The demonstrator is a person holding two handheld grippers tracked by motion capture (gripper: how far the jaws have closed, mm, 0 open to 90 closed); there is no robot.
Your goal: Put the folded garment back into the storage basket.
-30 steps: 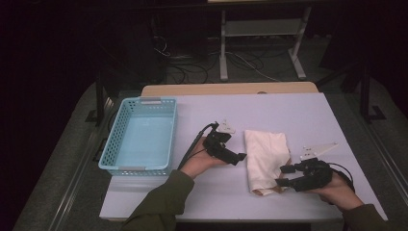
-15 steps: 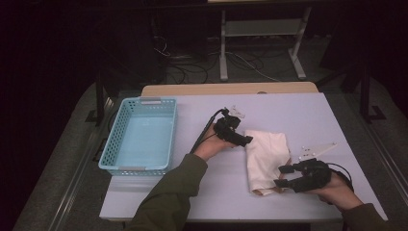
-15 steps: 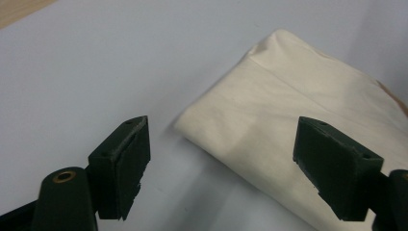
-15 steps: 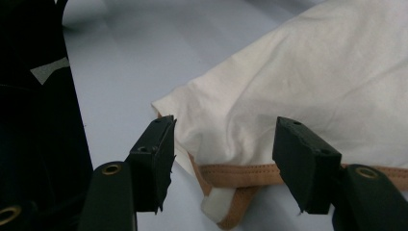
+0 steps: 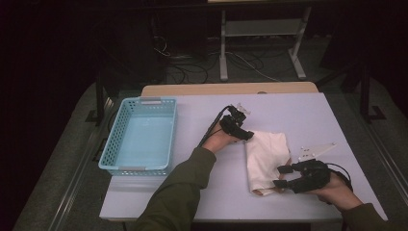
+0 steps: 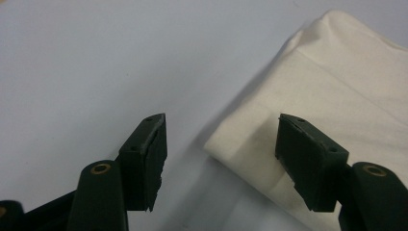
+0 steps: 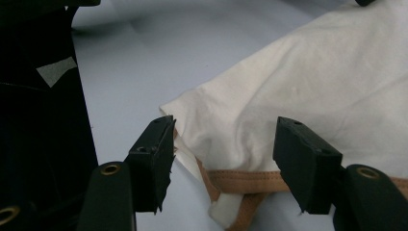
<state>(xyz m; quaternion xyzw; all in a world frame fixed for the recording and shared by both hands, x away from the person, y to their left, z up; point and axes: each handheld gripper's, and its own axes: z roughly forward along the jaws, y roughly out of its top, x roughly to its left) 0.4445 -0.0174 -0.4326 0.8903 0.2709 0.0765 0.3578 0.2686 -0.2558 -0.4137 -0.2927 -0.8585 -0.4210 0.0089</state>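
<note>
High view: pale lilac table (image 5: 308,113) seen whole, wooden strip along far edge, dark floor and cables beyond. Light blue slatted basket (image 5: 140,137) at left edge, nothing inside. Cream folded cloth (image 5: 266,159) right of centre, toward near edge, lying flat in a rough upright rectangle, tan band peeking from near corner. Left gripper (image 5: 246,134) reaching in at cloth's far left corner, olive sleeve (image 5: 178,192) crossing near edge. Right gripper (image 5: 280,176) at cloth's near right corner, grey three-cornered plate on top.

Left gripper view: close on what the overhead shot cannot resolve. Cloth (image 6: 337,106) folded in soft layers, a pressed crease running along upper layer, corner pointing between the jaws. Left gripper (image 6: 221,144) with jaws just closing yet parted, one pad (image 6: 151,144) over bare table, other pad (image 6: 308,154) above cloth's edge; fingers released, nothing pinched.

Right gripper view: cloth (image 7: 308,91) shown from near end, smooth cream weave, tan ribbed trim (image 7: 250,180) exposed beneath lifted corner, small white tab below. Right gripper (image 7: 223,154) straddling that corner, jaws spread, left pad (image 7: 156,154) close against cloth's edge, right pad (image 7: 305,159) over trim; whether pads press on fabric, impossible to tell. Dark upright shape with a pale tape patch along left side of frame.
</note>
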